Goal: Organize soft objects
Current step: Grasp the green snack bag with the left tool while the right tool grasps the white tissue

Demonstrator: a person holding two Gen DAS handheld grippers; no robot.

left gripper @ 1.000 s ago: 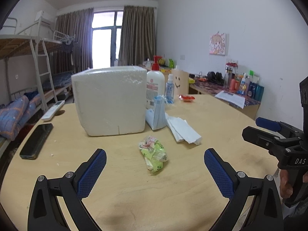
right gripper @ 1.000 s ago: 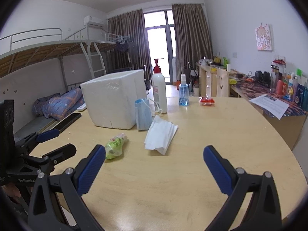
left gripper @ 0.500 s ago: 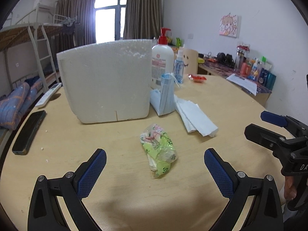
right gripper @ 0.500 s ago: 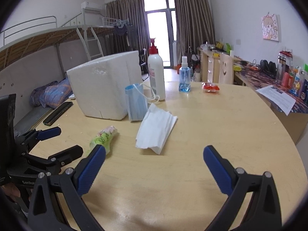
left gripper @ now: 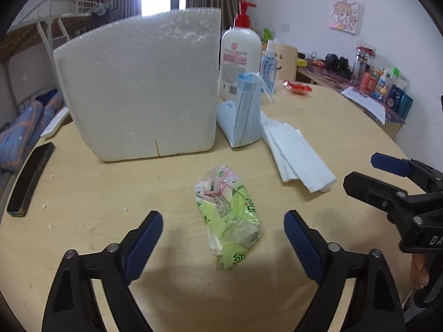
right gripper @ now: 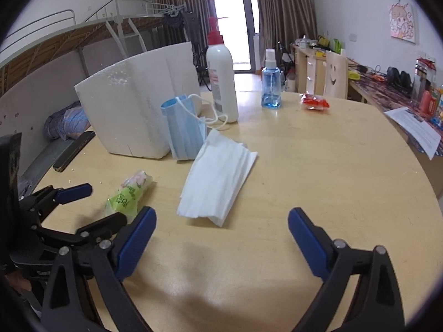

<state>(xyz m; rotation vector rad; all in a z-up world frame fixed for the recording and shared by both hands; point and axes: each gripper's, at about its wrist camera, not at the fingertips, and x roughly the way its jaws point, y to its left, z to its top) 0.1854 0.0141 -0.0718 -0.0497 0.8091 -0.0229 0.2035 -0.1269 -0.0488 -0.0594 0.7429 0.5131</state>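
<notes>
A green and pink tissue pack (left gripper: 228,214) lies on the round wooden table (left gripper: 83,221), between the fingers of my open left gripper (left gripper: 223,227), which touches nothing. It also shows in the right wrist view (right gripper: 130,193). A folded white tissue (right gripper: 218,179) lies just ahead of my open, empty right gripper (right gripper: 221,225). Blue face masks (right gripper: 185,130) lean against a white foam box (left gripper: 138,88). The tissue (left gripper: 296,155) and masks (left gripper: 246,113) also show in the left wrist view.
A white pump bottle (right gripper: 221,72), a blue spray bottle (right gripper: 270,80) and a red packet (right gripper: 315,101) stand further back. A black phone (left gripper: 30,177) lies at the table's left edge. A cluttered desk (right gripper: 387,83) runs along the right wall.
Both grippers have moved forward and lower over the table. The tissue pack now lies between the left gripper's fingers and the white tissue is closer to the right gripper.
</notes>
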